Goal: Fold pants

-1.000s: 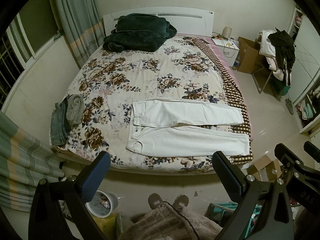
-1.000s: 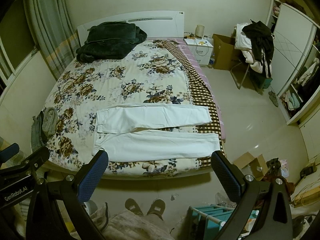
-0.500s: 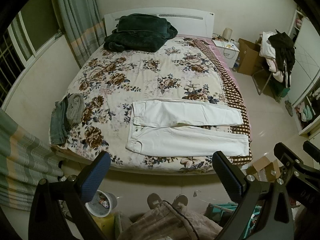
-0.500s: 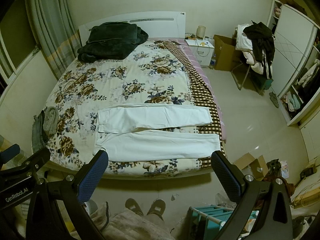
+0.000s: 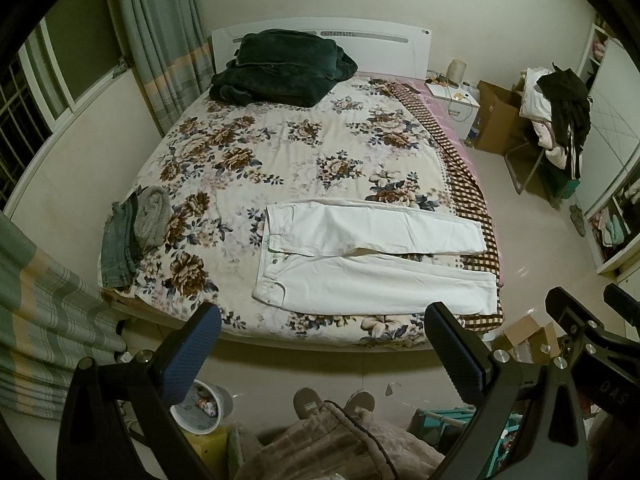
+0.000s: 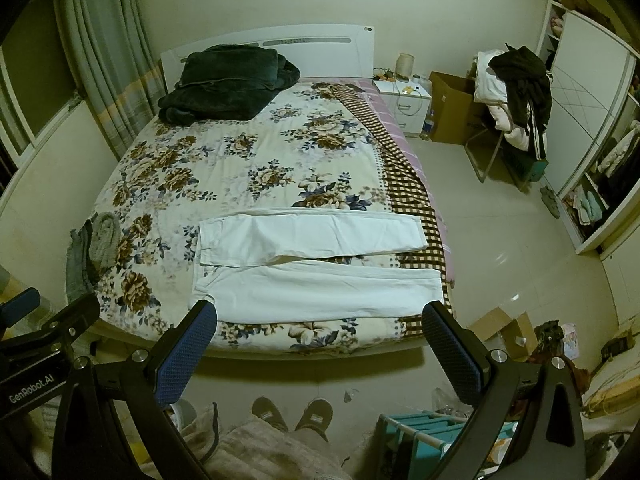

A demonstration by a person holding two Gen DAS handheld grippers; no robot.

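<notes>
White pants (image 5: 372,264) lie spread flat near the foot edge of the floral bed (image 5: 280,152), waist to the left, both legs reaching right over the checked border. They also show in the right wrist view (image 6: 316,264). My left gripper (image 5: 320,344) is open and empty, held high above the floor in front of the bed. My right gripper (image 6: 320,340) is open and empty too, likewise short of the bed. The right gripper's body shows at the left wrist view's right edge (image 5: 588,332).
A folded dark green blanket (image 5: 280,68) lies at the headboard. Folded jeans and a grey garment (image 5: 132,236) sit at the bed's left edge. A bin (image 5: 204,404) and a teal rack (image 6: 420,436) stand on the floor. A clothes-laden chair (image 6: 516,96) stands right.
Both views have shifted slightly, the bed sitting a touch higher and nearer in frame. The pants have not moved and both grippers stay open.
</notes>
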